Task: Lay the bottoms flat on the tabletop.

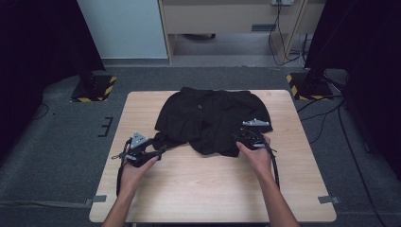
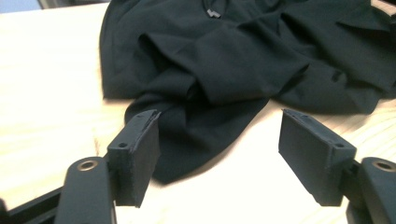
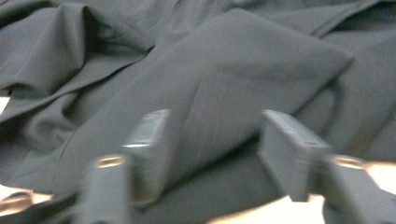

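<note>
Black shorts [image 1: 213,118] lie crumpled on the table [image 1: 198,189].

You had a plain black garment [image 1: 213,118] with no print lying toward the far edge of the pale, light-wood table [image 1: 213,189]. Your left gripper [image 2: 217,154] had matte black jaws, as did your right gripper [image 3: 212,149], with a grey plate on top of each. The floor [image 1: 61,142] around the table was dark grey, with yellow-and-black striped bases [image 1: 94,87] beyond the far corners.
</note>
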Demonstrator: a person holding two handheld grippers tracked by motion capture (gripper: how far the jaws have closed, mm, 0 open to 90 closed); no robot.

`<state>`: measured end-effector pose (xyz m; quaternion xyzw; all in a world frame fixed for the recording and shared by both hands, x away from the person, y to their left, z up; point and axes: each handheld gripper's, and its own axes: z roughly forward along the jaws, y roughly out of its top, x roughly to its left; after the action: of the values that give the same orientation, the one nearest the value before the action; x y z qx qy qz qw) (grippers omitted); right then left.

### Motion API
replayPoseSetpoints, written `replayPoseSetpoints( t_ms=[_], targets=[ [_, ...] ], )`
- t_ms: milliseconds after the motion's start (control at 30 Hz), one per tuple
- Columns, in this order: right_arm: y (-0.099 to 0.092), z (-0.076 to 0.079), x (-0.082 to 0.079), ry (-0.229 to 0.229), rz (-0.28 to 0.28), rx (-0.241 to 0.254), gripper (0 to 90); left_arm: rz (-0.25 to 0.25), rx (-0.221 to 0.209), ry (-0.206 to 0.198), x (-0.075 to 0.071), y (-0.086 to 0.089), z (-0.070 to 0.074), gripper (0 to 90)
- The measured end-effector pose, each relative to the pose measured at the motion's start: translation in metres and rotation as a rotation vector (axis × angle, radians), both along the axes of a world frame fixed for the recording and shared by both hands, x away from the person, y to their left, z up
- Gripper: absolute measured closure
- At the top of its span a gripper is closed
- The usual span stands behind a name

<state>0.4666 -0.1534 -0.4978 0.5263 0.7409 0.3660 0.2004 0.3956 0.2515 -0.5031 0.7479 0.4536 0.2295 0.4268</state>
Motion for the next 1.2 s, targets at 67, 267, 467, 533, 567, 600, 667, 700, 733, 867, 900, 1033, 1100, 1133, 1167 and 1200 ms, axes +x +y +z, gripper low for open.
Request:
replayPoseSetpoints(
  t_ms=[67, 267, 467, 533, 567, 600, 667, 700, 733, 867, 900, 1033, 1100, 1133, 1167, 1200],
  targets=[
    [0.005, 0.001, 0.003, 0.014, 0.005, -0.017, 79.0, 0.005, 0.010, 0.007, -0.003, 0.002, -0.003, 27.6],
    [-0.003, 0.002, -0.014, -0.005, 0.053, -0.051, 90.0, 0.038, 0.013, 0.025, -0.004, 0.002, -0.006, 28.1],
    [-0.033, 0.003, -0.045, -0.025, 0.112, -0.030, 90.0, 0.035, 0.032, 0.022, -0.004, -0.001, -0.008, 28.3],
    [-0.041, 0.006, -0.056, -0.034, 0.120, -0.018, 90.0, 0.033, 0.026, 0.017, -0.004, -0.001, -0.007, 28.3],
    [-0.045, 0.006, -0.061, -0.038, 0.125, -0.026, 90.0, 0.033, 0.023, 0.016, -0.005, -0.002, -0.007, 28.3],
    [-0.049, 0.006, -0.066, -0.044, 0.131, -0.029, 90.0, 0.035, 0.023, 0.012, -0.004, -0.002, -0.006, 28.3],
    [-0.057, 0.005, -0.076, -0.042, 0.134, -0.032, 90.0, 0.045, 0.004, 0.009, 0.000, -0.005, -0.006, 28.9],
    [-0.060, 0.004, -0.080, -0.043, 0.142, -0.039, 90.0, 0.046, -0.006, 0.006, 0.003, -0.007, -0.005, 28.9],
    [-0.064, 0.002, -0.084, -0.045, 0.145, -0.043, 90.0, 0.044, -0.012, 0.001, 0.005, -0.009, -0.004, 28.9],
    [-0.079, -0.005, -0.101, -0.037, 0.136, -0.018, 90.0, 0.039, -0.031, -0.005, 0.018, -0.020, -0.001, 27.6],
    [-0.082, -0.006, -0.107, -0.037, 0.140, -0.014, 90.0, 0.037, -0.032, -0.005, 0.022, -0.024, -0.001, 26.5],
    [-0.092, -0.013, -0.130, -0.054, 0.117, 0.037, 88.0, 0.023, 0.043, 0.012, 0.039, -0.042, -0.002, 24.0],
    [-0.098, -0.016, -0.137, -0.068, 0.071, 0.090, 77.2, 0.029, 0.087, 0.027, 0.049, -0.051, -0.005, 21.6],
    [-0.100, -0.017, -0.140, -0.072, 0.053, 0.103, 70.8, 0.038, 0.074, 0.037, 0.053, -0.055, -0.006, 20.8],
    [-0.103, -0.016, -0.141, -0.072, 0.036, 0.109, 63.5, 0.046, 0.052, 0.048, 0.056, -0.058, -0.008, 20.7],
    [-0.105, -0.015, -0.143, -0.076, 0.024, 0.114, 57.3, 0.056, 0.038, 0.058, 0.059, -0.062, -0.011, 19.7]
  ],
)
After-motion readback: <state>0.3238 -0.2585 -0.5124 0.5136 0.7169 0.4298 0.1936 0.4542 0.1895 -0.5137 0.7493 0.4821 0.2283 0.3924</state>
